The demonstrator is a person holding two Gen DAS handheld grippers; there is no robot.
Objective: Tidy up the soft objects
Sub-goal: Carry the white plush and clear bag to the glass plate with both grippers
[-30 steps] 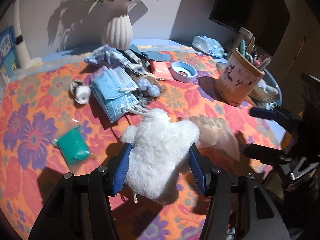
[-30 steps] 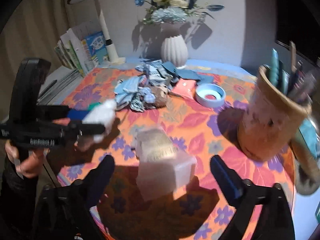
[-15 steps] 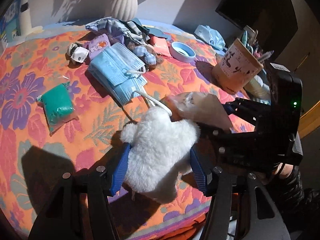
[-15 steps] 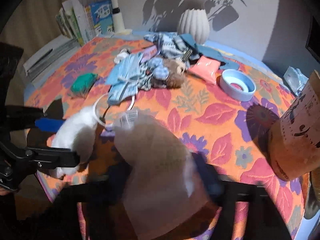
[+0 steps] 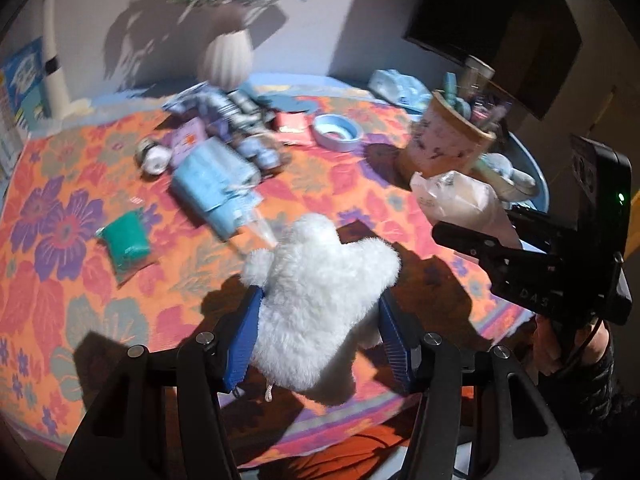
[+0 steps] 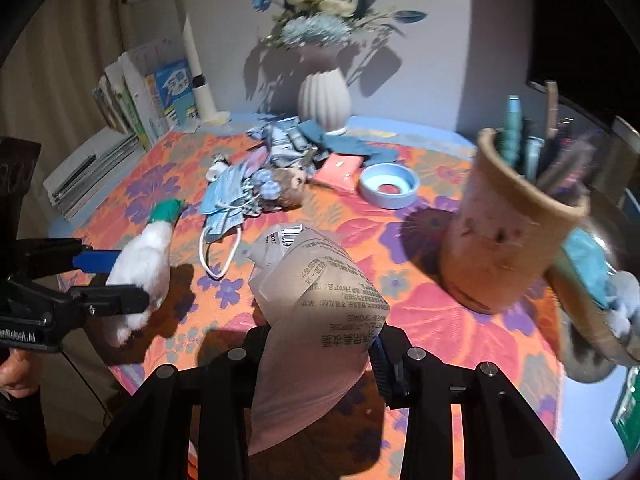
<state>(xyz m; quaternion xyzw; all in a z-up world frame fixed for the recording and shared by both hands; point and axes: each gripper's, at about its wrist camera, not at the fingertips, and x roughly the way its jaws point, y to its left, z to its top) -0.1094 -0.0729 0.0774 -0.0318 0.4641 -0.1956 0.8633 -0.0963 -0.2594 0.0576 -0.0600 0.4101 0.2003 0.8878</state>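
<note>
Whereas one second back the right gripper [image 6: 320, 344] stood wide apart around the packaged sponge on the tablecloth, now found clamped on that packaged sponge [image 6: 316, 300], jaws having just been closing, pads pressing both flanks of the bag. Bag seen at lower centre of the right wrist view, barcode end uppermost, raised clear of the floral tablecloth [image 6: 404, 248]. Same bag noted at right of the left wrist view, just above the dark finger of the right gripper.

Left gripper [image 5: 320, 332] clamped on the white plush toy [image 5: 320, 292], as one second back; blue pads [image 5: 244, 340] pressed into the fur at both sides. Toy at lower centre of the left wrist view, fluffy lobes projecting upward beyond the fingertips. In the right wrist view, toy at left edge, level with the bag and well apart from it.

Face masks [image 5: 216, 188], green packet [image 5: 124, 240] and blue bowl [image 5: 338, 132] lying on the cloth, upper half of the left view. Pen holder [image 6: 508, 232] standing at right.
</note>
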